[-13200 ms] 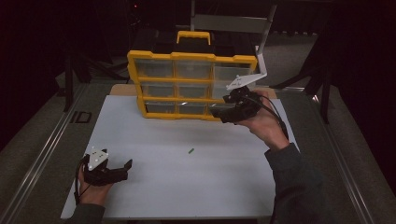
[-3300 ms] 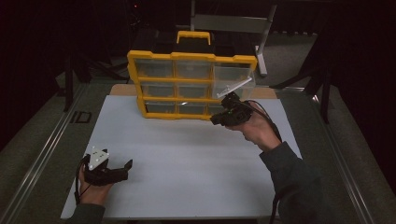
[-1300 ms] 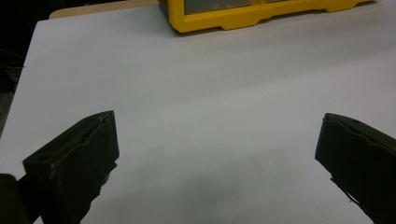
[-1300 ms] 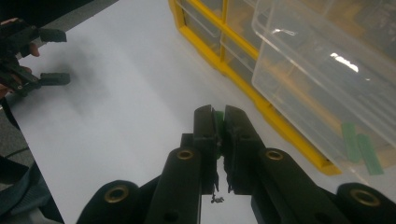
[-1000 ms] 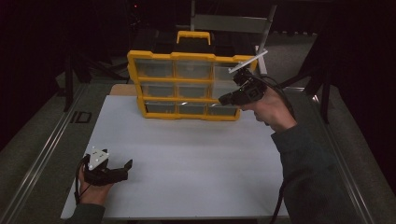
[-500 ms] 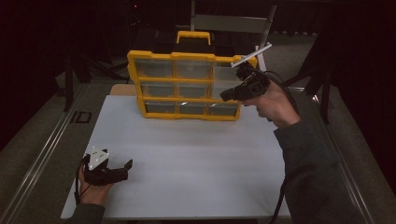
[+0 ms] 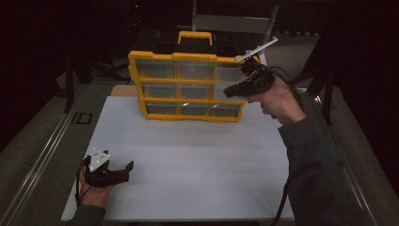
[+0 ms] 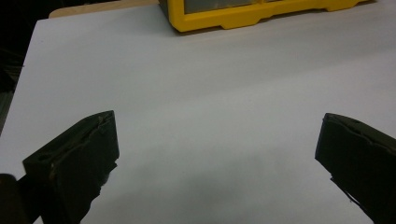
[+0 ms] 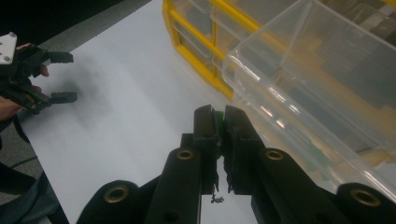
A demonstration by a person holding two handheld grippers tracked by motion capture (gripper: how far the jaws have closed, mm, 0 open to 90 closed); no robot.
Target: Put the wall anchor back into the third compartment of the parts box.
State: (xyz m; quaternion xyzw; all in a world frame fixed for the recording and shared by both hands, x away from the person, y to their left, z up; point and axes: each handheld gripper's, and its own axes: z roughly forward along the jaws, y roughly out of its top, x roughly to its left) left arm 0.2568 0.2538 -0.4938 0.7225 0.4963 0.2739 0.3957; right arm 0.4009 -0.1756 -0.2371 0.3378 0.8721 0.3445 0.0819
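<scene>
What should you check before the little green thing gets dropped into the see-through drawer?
1. Right tool holding the green thing: ok, jaws closed on it.
2. Clear drawer pulled out of the yellow box: ok, it sticks out and is open at the top.
3. Green thing above the drawer: not ok, it sits beside the drawer's front corner, not over it.
4. Room inside the drawer: cannot tell, the clear walls make the contents hard to read.
5. Left tool out of the way: ok, open and low over the white table, far from the box.
</scene>
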